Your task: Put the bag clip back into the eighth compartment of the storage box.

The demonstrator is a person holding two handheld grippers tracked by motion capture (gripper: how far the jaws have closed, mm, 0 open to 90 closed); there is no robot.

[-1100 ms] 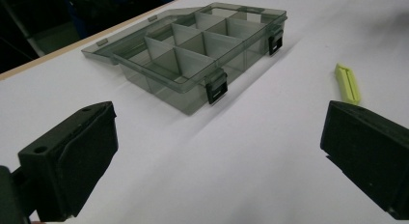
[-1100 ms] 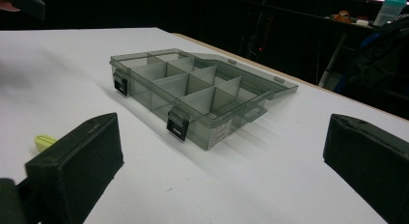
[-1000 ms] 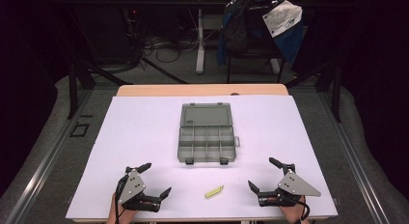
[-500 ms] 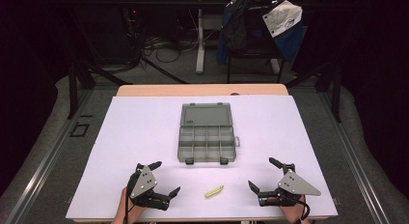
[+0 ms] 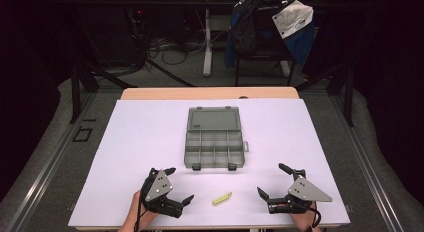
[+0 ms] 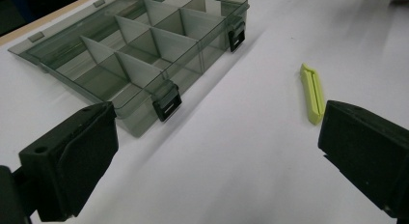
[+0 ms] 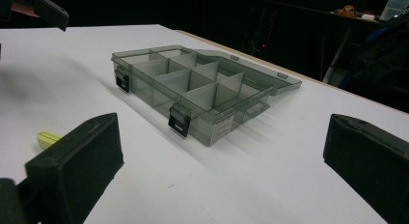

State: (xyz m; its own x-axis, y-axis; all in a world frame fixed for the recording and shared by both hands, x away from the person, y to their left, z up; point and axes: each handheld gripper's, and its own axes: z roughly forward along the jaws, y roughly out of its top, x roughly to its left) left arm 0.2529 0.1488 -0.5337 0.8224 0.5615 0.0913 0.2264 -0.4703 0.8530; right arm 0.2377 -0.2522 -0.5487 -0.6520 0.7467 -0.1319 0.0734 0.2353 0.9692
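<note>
Clip [image 5: 222,198] lies flat, pointing up-right

Bright, even light pours down on the white bench [image 5: 150,142], while the room behind sinks into near black. Soft short shadows sit under the organiser box [image 5: 215,139]. In both gripper views the near black jaws blur; the box walls stay fairly crisp, with mild glare.

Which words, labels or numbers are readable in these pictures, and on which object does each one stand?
No text can be read.
White sticker on the corner of the organizer box: print too small and blurred.
White label on the bag on the chair behind the table: a blue mark, unreadable.
Green clip: no marking visible.
</note>
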